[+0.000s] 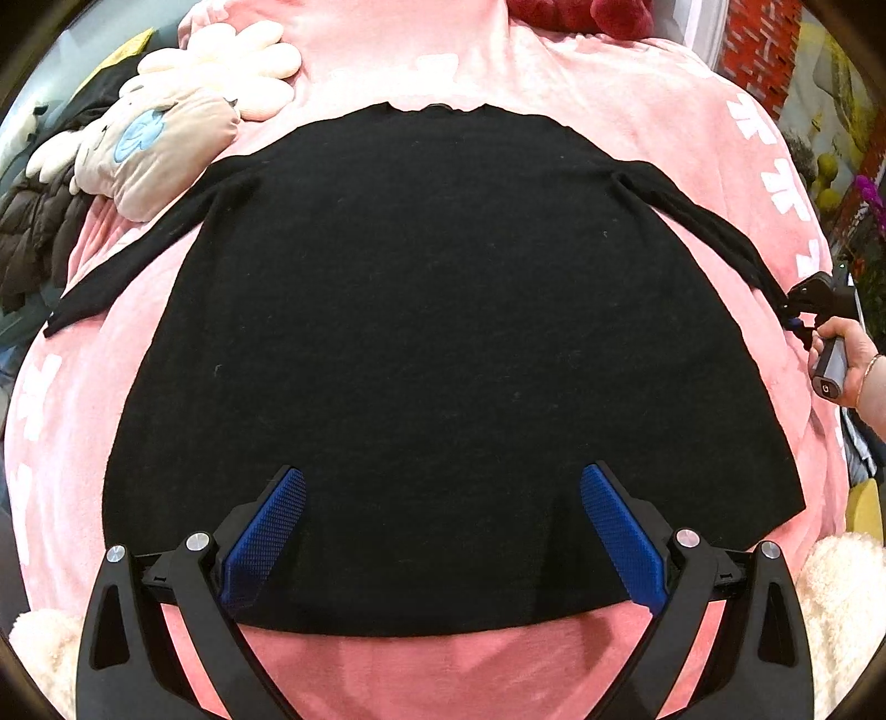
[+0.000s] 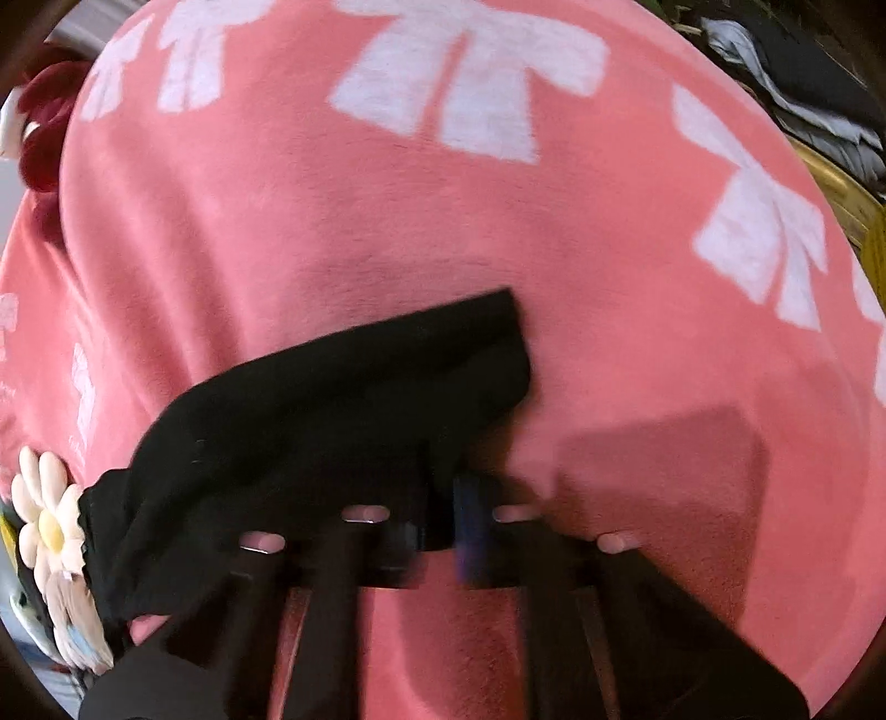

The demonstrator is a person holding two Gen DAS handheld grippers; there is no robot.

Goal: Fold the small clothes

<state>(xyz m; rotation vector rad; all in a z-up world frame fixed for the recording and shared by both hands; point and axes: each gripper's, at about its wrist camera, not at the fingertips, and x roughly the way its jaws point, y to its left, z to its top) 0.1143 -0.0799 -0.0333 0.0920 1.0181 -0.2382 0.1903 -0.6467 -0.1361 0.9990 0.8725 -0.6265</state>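
Note:
A black long-sleeved sweater (image 1: 432,343) lies flat, spread out on a pink blanket (image 1: 637,94), hem towards me, both sleeves stretched outward. My left gripper (image 1: 443,482) is open, its blue pads (image 1: 266,531) hovering over the hem near the bottom edge, holding nothing. My right gripper (image 1: 797,318) shows at the far right, shut on the right sleeve's cuff. In the right wrist view the black sleeve end (image 2: 354,387) is pinched between the shut jaws of the right gripper (image 2: 443,498) over the pink blanket (image 2: 498,232); the view is blurred.
A plush toy with cream petals (image 1: 183,116) lies at the blanket's far left, beside dark jackets (image 1: 33,232). A dark red plush (image 1: 581,14) sits at the back. A flower plush (image 2: 47,520) shows at the left in the right wrist view. White fluffy fabric (image 1: 841,598) lies at the near right.

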